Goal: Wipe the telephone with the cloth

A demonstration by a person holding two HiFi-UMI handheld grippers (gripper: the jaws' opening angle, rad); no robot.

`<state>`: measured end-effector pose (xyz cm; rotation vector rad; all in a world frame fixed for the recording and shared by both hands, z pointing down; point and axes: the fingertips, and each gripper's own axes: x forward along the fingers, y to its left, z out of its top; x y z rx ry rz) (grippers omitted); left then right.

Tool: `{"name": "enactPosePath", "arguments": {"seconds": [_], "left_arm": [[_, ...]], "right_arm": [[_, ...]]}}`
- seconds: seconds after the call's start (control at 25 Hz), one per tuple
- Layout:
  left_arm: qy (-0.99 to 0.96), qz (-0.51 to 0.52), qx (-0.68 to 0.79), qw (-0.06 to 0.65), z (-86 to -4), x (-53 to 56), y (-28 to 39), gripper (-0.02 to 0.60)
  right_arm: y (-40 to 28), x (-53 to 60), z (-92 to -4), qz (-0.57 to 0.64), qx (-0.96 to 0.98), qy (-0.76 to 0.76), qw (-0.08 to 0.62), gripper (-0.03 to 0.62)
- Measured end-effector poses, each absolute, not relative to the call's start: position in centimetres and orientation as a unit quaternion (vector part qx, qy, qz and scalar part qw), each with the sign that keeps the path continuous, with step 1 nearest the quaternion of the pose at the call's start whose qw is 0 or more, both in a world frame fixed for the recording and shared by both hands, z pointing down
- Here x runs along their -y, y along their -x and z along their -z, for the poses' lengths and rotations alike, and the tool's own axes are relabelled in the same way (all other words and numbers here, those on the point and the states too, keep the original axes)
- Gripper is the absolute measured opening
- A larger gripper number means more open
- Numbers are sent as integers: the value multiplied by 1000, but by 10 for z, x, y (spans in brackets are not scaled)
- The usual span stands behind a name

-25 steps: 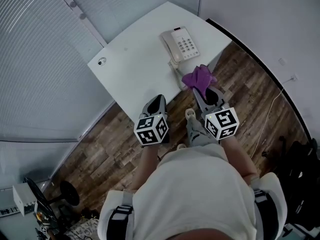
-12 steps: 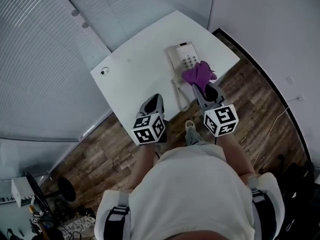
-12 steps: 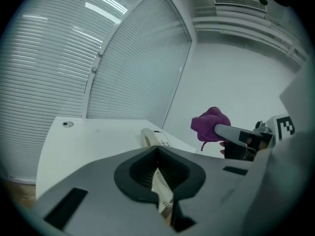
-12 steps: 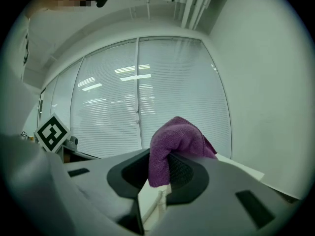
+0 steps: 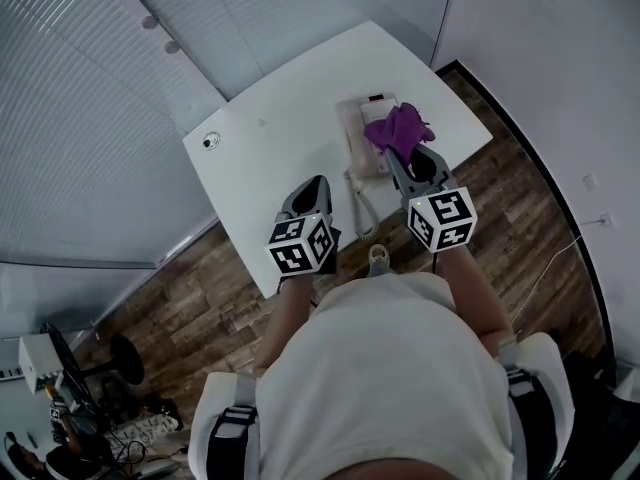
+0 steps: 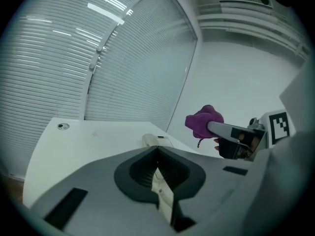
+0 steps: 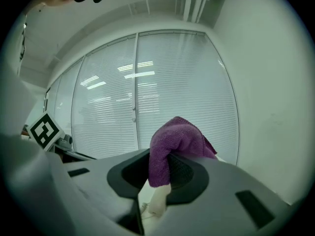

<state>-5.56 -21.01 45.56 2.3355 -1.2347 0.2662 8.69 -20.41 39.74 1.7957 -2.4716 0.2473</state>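
Observation:
A cream telephone point(image 5: 360, 136) lies on the white table point(image 5: 270, 158), its coiled cord point(image 5: 362, 206) trailing toward the near edge. My right gripper point(image 5: 414, 156) is shut on a purple cloth point(image 5: 398, 128), which hangs over the phone's right half and hides the keypad. In the right gripper view the cloth point(image 7: 176, 142) bunches out of the shut right gripper point(image 7: 165, 167). My left gripper point(image 5: 317, 183) is shut and holds nothing, over the table's near edge left of the phone. From the left gripper point(image 6: 157, 154), the phone point(image 6: 156, 140) lies ahead and the cloth point(image 6: 204, 122) to the right.
A small round grommet point(image 5: 208, 141) sits in the table's left corner. Window blinds point(image 5: 90, 118) run along the left and far sides, and a white wall point(image 5: 560, 88) stands to the right. Wood floor point(image 5: 520, 188) surrounds the table; clutter point(image 5: 70, 398) lies at lower left.
Both grippers have moved forward over the table. The purple cloth has gone from the table's near edge to above the telephone, now covering its keypad.

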Motion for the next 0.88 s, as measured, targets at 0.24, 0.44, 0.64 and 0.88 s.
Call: {"name": "enactPosePath", "arguments": {"seconds": [0.24,0.44,0.64,0.88], "left_arm": [[-841,-99,473,244,-463,227,49,20],[-827,-101,493,251,-471,239,45,20],[-814,-101,510,259,-479,253,48,20],[-800,-97,527,268,-485,265,49,20]], "right_arm": [[-94,239,-407,-78,821,-563,53,87],[-97,271,-415,-77,833,-544,60,87],[-91,305,-427,-76,845,-524,72,87],[-88,339,-442,-71,855,-504,94,87]]}}
